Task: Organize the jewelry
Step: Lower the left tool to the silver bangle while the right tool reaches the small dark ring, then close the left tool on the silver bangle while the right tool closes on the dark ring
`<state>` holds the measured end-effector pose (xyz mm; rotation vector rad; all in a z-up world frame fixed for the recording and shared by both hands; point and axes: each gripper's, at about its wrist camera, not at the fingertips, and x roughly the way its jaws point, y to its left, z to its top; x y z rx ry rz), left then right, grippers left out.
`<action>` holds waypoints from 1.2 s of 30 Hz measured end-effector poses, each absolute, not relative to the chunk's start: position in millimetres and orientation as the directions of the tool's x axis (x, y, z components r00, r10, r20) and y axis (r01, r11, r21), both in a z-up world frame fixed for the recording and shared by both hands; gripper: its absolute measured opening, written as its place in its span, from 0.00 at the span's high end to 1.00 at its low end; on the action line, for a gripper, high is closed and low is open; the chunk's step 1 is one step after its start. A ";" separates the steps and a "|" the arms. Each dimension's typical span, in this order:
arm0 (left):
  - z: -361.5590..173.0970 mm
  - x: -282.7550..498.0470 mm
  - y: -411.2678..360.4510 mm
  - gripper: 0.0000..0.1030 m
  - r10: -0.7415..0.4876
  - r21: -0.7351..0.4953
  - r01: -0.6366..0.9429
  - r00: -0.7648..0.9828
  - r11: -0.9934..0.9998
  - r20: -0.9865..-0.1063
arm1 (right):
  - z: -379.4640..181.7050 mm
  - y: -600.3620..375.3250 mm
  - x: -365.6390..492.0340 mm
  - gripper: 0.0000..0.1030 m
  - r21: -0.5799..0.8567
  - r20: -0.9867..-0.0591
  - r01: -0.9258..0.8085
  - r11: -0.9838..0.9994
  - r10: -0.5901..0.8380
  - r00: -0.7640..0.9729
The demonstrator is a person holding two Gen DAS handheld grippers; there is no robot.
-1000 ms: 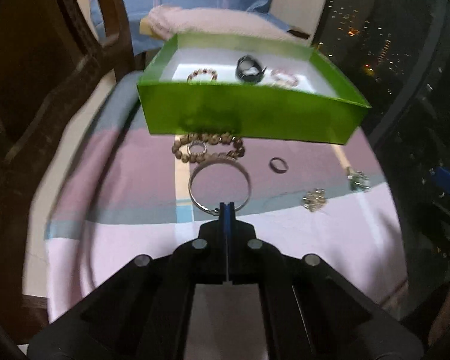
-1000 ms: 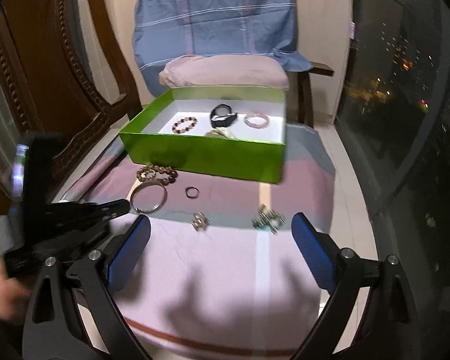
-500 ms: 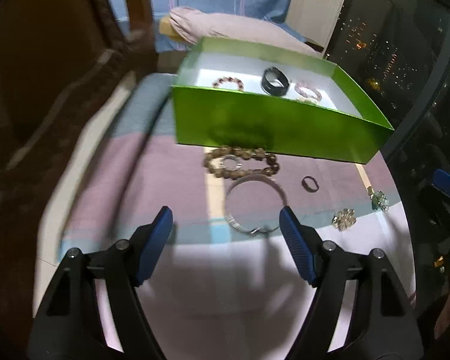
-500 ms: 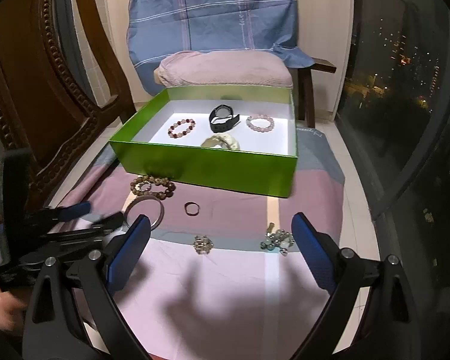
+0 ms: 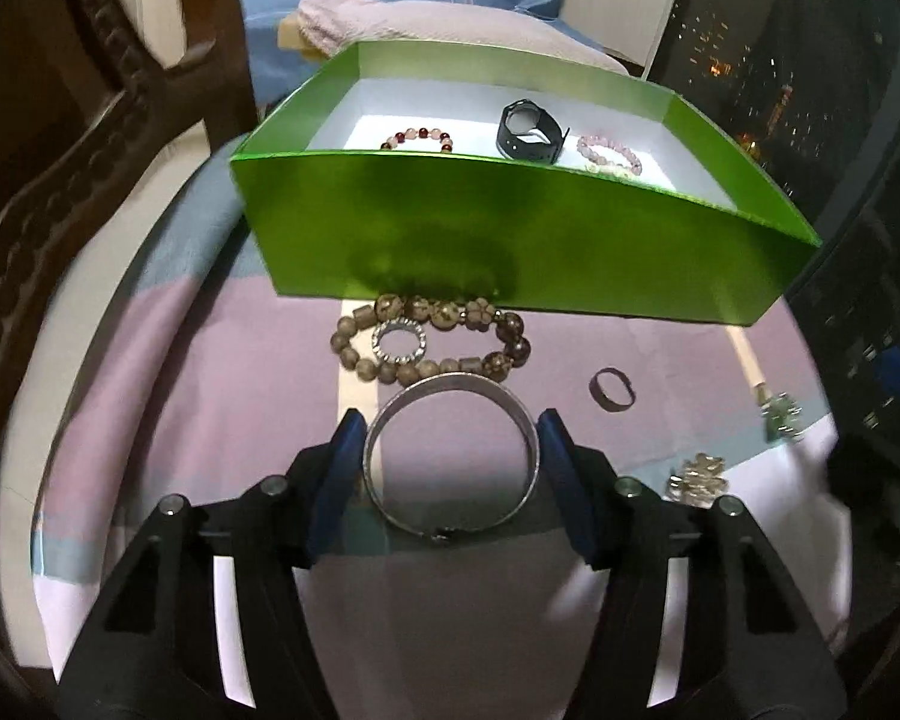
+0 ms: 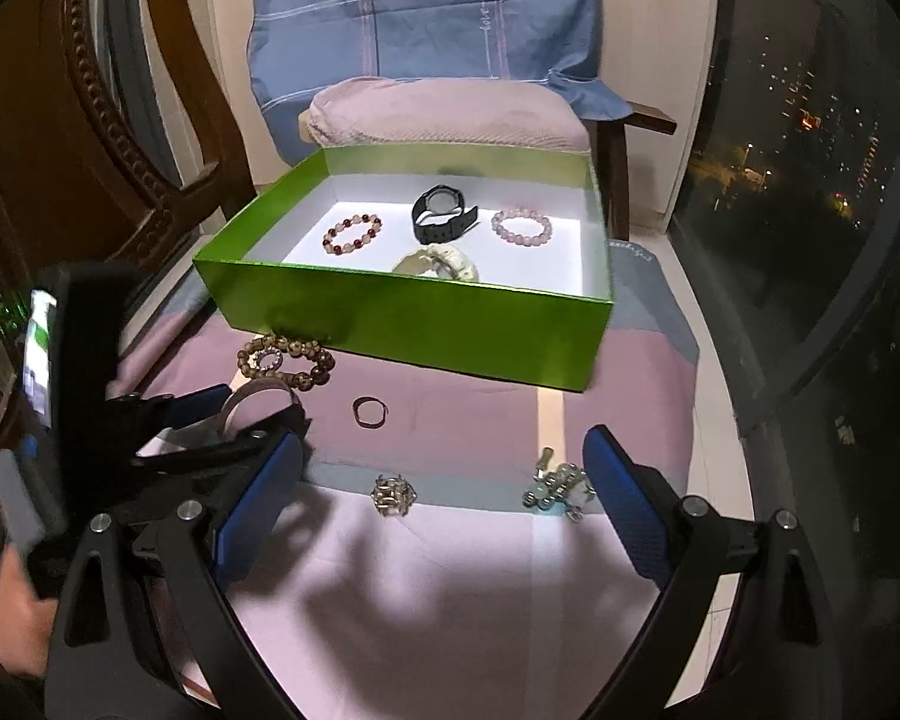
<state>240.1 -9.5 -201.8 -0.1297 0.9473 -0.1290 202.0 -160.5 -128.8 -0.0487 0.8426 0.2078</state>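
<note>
A silver bangle [image 5: 450, 456] lies between my left gripper's [image 5: 450, 474] blue fingers [image 5: 342, 468], which close around its sides; it also shows in the right wrist view [image 6: 258, 405]. A brown bead bracelet [image 5: 432, 339] with a small sparkly ring [image 5: 399, 342] inside it lies just beyond, against the green box [image 5: 510, 240]. The box holds two bead bracelets, a black watch [image 6: 441, 216] and a pale bracelet [image 6: 438, 261]. My right gripper [image 6: 438, 498] is open and empty above the cloth.
A dark ring [image 6: 369, 411], a gold trinket [image 6: 396, 495] and a green-stone piece [image 6: 558, 483] lie on the pink and blue cloth [image 6: 450, 570]. A carved wooden chair [image 6: 120, 120] stands left, a cushioned chair behind the box, a dark window right.
My left gripper opened from fully shut, moved forward over the silver bangle and has narrowed its fingers around it. The right gripper stayed open and shifted slightly.
</note>
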 end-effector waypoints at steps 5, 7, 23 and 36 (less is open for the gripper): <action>-166.2 209.5 7.2 0.43 -0.133 -0.128 0.056 0.654 0.990 -0.744 | -141.2 -145.5 212.7 0.18 0.008 -0.767 -0.229 0.973 0.153 0.623; -146.5 191.2 19.0 0.43 -0.115 -0.117 0.045 0.696 0.992 -0.709 | -147.4 -138.6 220.1 0.21 0.023 -0.784 -0.245 0.969 0.169 0.597; -108.3 159.7 36.5 0.43 -0.131 -0.123 0.065 0.724 0.990 -0.678 | -188.0 -93.6 267.6 0.81 -0.012 -0.884 -0.311 0.950 0.136 0.448; -91.8 144.8 25.5 0.42 -0.160 -0.124 0.104 0.740 0.987 -0.653 | -57.7 -173.1 174.3 0.81 0.121 -0.658 -0.269 0.955 0.280 0.699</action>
